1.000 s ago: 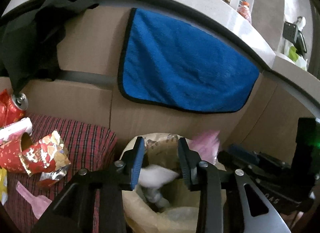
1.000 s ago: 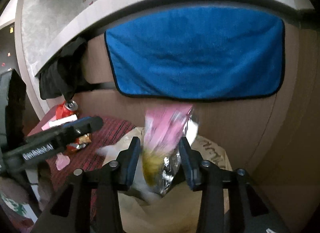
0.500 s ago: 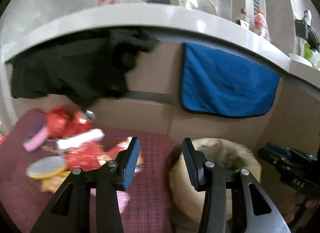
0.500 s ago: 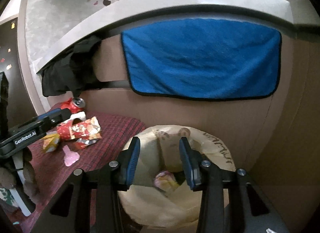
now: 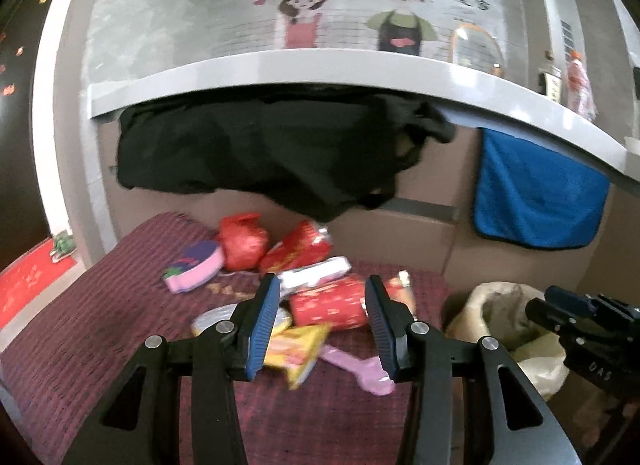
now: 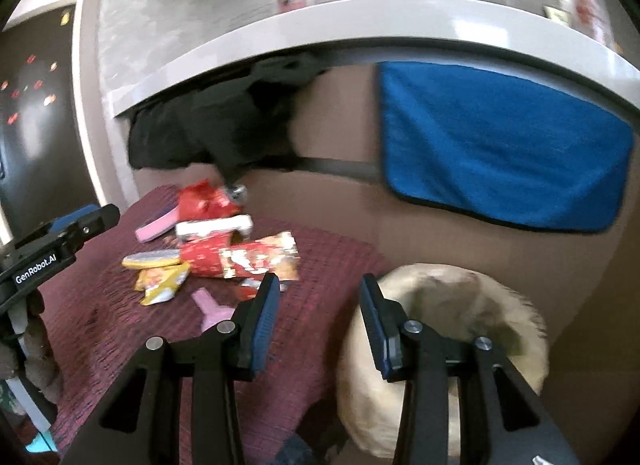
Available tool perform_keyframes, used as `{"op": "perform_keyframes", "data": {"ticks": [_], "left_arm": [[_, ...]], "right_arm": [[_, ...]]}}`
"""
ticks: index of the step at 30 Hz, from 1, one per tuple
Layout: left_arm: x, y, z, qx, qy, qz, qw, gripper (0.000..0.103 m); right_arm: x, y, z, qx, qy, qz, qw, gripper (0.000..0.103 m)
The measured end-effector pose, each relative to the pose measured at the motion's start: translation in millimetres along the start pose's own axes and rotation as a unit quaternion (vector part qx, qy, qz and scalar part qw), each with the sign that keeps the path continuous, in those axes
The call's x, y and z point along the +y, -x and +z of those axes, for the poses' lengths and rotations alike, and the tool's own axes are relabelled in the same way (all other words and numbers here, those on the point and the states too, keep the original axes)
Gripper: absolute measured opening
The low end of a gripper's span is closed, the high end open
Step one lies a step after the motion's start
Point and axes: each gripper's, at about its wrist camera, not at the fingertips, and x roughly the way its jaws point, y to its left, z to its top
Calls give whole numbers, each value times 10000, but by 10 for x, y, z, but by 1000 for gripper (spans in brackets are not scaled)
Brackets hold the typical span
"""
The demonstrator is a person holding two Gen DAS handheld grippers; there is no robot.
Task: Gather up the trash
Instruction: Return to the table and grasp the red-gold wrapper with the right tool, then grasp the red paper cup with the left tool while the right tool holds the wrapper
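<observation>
Maroon woven cloth (image 5: 80,329) strewn with wrappers. Left gripper (image 5: 322,323) and right gripper (image 6: 316,319) held open, empty. Risk: crumpled yellow foil wrapper (image 5: 298,349) slipped from pads, dropped beside beige bag-lined bin (image 6: 448,285).

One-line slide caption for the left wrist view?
Open left gripper faces wrappers on the maroon cloth; trash bag to the right.

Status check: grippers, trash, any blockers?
Left gripper open, empty, over trash pile. Right gripper open, empty, beside trash bag. Wrappers on red cloth. No blockers seen.
</observation>
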Motion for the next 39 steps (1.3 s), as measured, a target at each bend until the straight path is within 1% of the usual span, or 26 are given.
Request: {"op": "perform_keyframes", "data": {"ticks": [3,5,7,10,14,16,19,21,24,28,29,31,34,36,39], "left_arm": [[274,-112,-25,202,218,5,9996,45],[489,-203,-66,343,378,41,9987,45],[704,-300,-113,488,523,65,9974,45],[967,-426,-169,710,741,-18,9947,45],[1164,-527,-236,844,907,-179,9921,45],[1215,-566,-261,893,957,-269,9910,45],[1251,-628,-307,1039,970,-544,9884,45],[1260,-644,-315,1098,943,-655,9873,45],[1257,-639,-326,1162,933,-817,9855,45],[1249,-692,-330,1244,997,-901,9831,45],[1250,-712,-333,1279,1014,-902,9824,45],[1251,-746,-341,1340,1025,-856,9820,45],[1271,-770,-356,1379,1035,-809,9817,45],[1289,-784,-367,1388,1060,-788,9815,45],[1309,-801,-386,1400,1126,-777,9807,45]], "right_arm": [[258,-173,25,95,184,88,9997,39],[406,-310,31,187,244,207,9993,42],[535,-455,30,291,298,320,9986,42],[655,-663,37,424,393,284,9979,42],[680,-932,83,597,295,345,9972,42],[661,-1054,107,653,219,388,9969,42],[600,-1214,172,649,228,399,9968,42],[519,-1329,220,687,205,396,9966,42],[353,-1529,289,845,147,644,9942,42],[130,-1855,413,978,-100,908,9910,42],[93,-1937,430,1045,-216,1021,9890,44],[24,-2089,419,1235,-481,1382,9815,44],[77,-2175,271,1503,-671,1932,9672,44],[196,-2107,164,1554,-511,2028,9654,44],[431,-1950,-12,1612,-110,1972,9670,44]]}}
